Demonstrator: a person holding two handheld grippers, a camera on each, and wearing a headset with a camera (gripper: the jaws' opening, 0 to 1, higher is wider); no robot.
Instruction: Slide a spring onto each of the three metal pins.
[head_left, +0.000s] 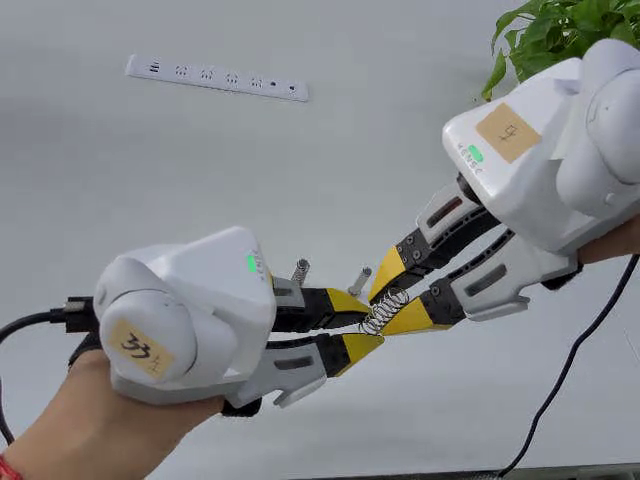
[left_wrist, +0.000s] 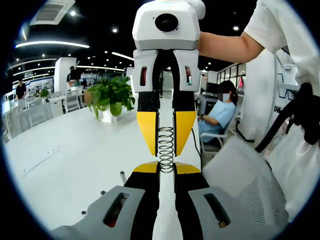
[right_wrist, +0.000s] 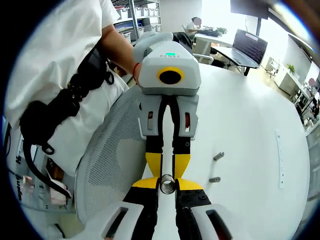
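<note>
Currently both grippers are meeting tip to tip above the white table (head_left: 150, 200), with 1 spring (left_wrist: 166, 145) bridging them. The left gripper (left_wrist: 166, 169), sitting in the person's left hand (head_left: 80, 430) at the lower left of the head view, is nipping one end of the spring between its yellow-tipped jaws, which are standing only as far apart as the coil is wide. The right gripper (right_wrist: 167, 185) is pointing in from the upper right of the head view. Its jaws are pressing on the same spring from both sides. In the right gripper view the coil is showing end-on, squeezed between the 2 yellow tips. The spring is hanging in the air, clear of the table, and is lying along the line from 1 gripper to the other. Behind the left gripper's jaws in the head view, 2 metal pins are standing on the table. The first pin (head_left: 300, 270) is rising beside the gripper's white body, and its shaft is looking ribbed, though it is too small to tell whether a coil is sitting on it. The second pin (head_left: 360, 281) is standing just beside the yellow tips. A power strip (head_left: 215, 78) is lying far back on the table, a plant (head_left: 560, 30) is filling the top right corner, and a black cable (head_left: 580, 350) is trailing down below the right gripper.
</note>
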